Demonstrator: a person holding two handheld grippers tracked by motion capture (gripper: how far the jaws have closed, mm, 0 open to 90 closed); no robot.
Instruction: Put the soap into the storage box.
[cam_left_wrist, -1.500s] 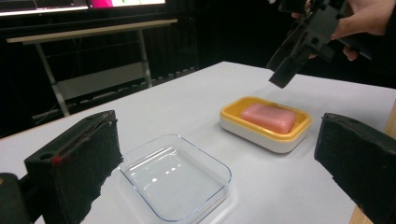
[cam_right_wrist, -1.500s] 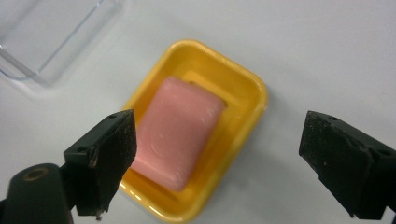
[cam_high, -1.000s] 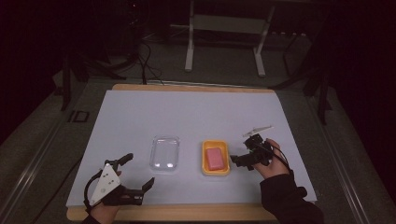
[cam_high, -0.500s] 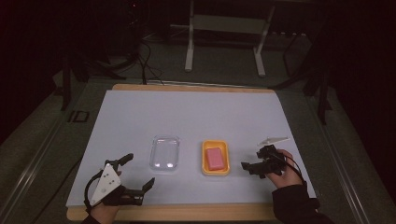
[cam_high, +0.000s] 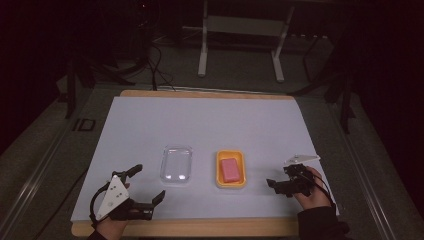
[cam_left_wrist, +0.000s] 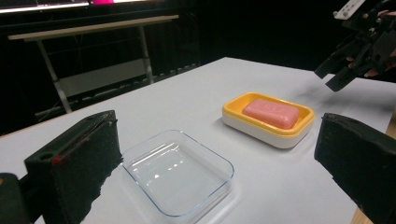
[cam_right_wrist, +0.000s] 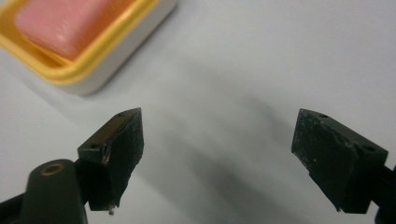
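A pink soap bar (cam_high: 230, 169) lies in a yellow dish (cam_high: 219, 174) with a white base, a little right of the table's middle; it also shows as soap (cam_left_wrist: 271, 112) in dish (cam_left_wrist: 233, 110) and soap (cam_right_wrist: 65, 23) in dish (cam_right_wrist: 70, 74). Left of it sits an empty clear glass tray (cam_high: 176, 163) (cam_left_wrist: 177, 172). My left gripper (cam_high: 149, 185) rests open near the front left edge, jaws wide, nothing between them. To the right of the dish my right gripper (cam_high: 274, 185) (cam_right_wrist: 217, 149) hovers open over bare table, also seen as the far gripper (cam_left_wrist: 336, 77).
A white sheet (cam_high: 210, 130) covers the wooden table (cam_high: 200, 93). Beyond the far edge stand a metal frame (cam_high: 240, 40) and cables (cam_high: 155, 65) on a dark floor.
My right gripper has drawn back from beside the dish toward the front right of the table and dropped lower. The left gripper, soap, dish and tray have stayed put.
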